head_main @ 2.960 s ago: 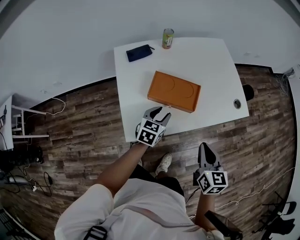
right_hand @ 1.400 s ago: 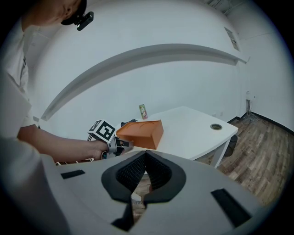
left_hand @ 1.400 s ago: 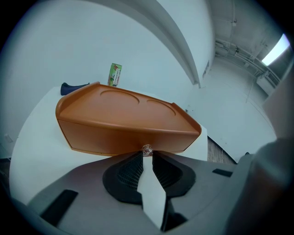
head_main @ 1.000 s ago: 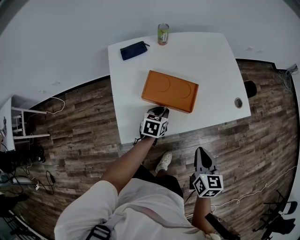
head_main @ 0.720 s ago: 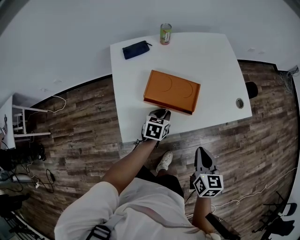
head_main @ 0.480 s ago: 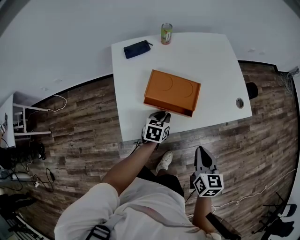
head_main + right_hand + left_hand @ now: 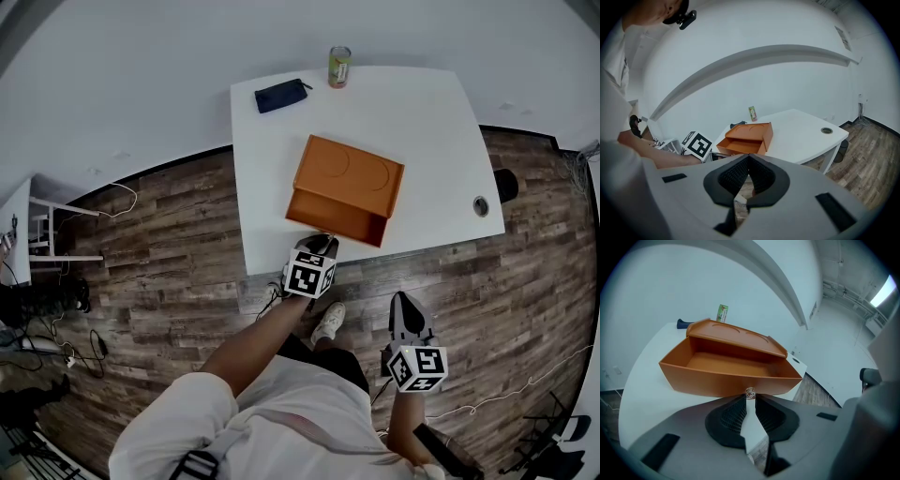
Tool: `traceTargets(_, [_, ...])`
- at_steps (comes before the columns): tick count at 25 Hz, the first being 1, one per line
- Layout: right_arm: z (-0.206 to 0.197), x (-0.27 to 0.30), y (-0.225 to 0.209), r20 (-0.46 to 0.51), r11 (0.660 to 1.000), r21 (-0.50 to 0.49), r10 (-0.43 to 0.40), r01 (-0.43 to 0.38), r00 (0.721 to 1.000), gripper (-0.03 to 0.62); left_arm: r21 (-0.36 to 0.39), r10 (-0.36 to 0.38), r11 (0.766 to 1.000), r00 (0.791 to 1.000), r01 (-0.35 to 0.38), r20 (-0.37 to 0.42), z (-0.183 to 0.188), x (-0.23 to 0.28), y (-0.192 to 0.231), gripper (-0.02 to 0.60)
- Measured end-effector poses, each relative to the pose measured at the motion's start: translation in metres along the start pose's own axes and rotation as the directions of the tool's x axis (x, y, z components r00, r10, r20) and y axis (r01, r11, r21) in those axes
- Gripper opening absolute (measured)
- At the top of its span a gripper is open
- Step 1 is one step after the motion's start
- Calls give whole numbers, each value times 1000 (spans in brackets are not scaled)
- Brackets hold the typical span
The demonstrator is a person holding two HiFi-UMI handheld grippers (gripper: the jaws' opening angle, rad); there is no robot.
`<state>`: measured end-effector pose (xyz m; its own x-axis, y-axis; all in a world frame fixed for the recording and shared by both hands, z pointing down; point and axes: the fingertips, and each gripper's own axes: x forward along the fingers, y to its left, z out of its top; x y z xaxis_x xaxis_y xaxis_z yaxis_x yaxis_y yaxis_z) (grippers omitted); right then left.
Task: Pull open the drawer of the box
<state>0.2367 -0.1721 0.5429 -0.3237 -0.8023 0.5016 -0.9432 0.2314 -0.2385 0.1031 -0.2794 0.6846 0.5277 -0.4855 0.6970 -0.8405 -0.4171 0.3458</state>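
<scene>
An orange box (image 7: 352, 173) lies on the white table (image 7: 431, 122), and its drawer (image 7: 333, 217) stands pulled out toward the table's near edge. The drawer is empty inside in the left gripper view, where its front wall (image 7: 717, 380) carries a small round knob (image 7: 750, 392). My left gripper (image 7: 322, 244) is shut on that knob, its pads (image 7: 733, 411) pinching it from both sides. My right gripper (image 7: 409, 305) hangs low over the floor at the right, away from the table, jaws shut with nothing in them. The right gripper view shows the box (image 7: 750, 133) from a distance.
A green can (image 7: 338, 67) and a dark blue pouch (image 7: 281, 95) sit at the table's far edge. A cable hole (image 7: 481, 205) is near the right edge, and a dark round object (image 7: 507, 184) stands below it. A white rack (image 7: 33, 234) and cables are at the far left.
The left gripper closed on the knob and drew back toward the person, sliding the drawer out of the box. The right gripper stayed where it was.
</scene>
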Motion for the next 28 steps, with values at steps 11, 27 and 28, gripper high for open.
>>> traceTargets(11, [-5,-13,-1,1,1000,-11,18,-18,1000,-8,-21,11,1000,1000,-11,-8,-29,-15,-10,69])
traceTargets(27, [-11,-23,8,8,999,-19,35,-35,999,-8,-54,11,998,1000,-11,-7,-42,-24,-12,70])
traceTargets(28, [-11,-24,9,9,999,-18,35,-35,999,-8,-53,13,998,1000,-13,-7,-42,-24,-12,69])
